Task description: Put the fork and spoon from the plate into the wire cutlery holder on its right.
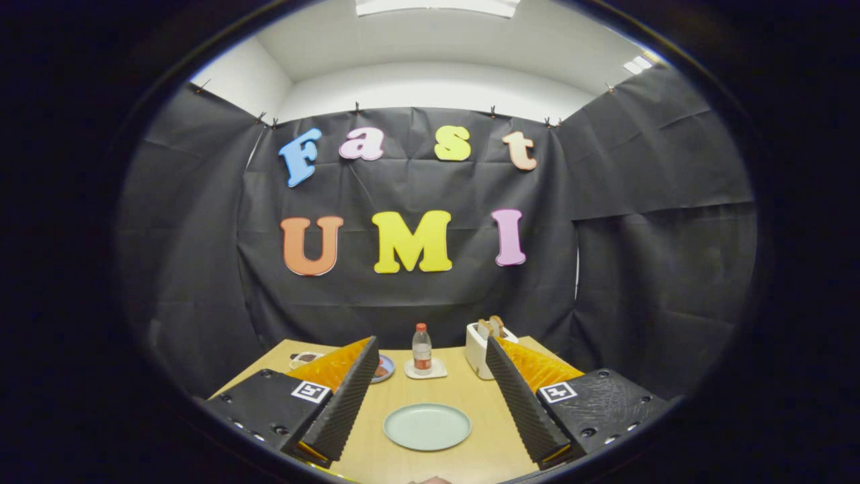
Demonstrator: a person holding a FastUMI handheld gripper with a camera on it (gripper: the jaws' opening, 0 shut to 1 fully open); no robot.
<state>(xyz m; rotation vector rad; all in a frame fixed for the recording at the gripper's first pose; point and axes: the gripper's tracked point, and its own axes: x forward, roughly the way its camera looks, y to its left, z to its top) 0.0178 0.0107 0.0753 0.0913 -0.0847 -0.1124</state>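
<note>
Gripper (427, 403): fingers spread wide with nothing between the pads — held above the table (470, 383), looking forward over it.
Plate (427, 427): pale green, flat on the table, dead ahead at 12 o'clock, lying in the gap between the two fingers. Its face looks bare; I see no fork or spoon on it.
Wire cutlery holder: I cannot make it out — the right finger (524, 403) covers the table at the plate's 3 o'clock.
Stage: a bare plate fits cutlery already moved into the holder, or cutlery lying somewhere these fingers hide; the scene does not settle which.
Beyond the plate: a bottle (421, 348) on a coaster at 12 o'clock, a toaster (478, 349) at 1 o'clock, a small dish (383, 368) at 11 o'clock.
</note>
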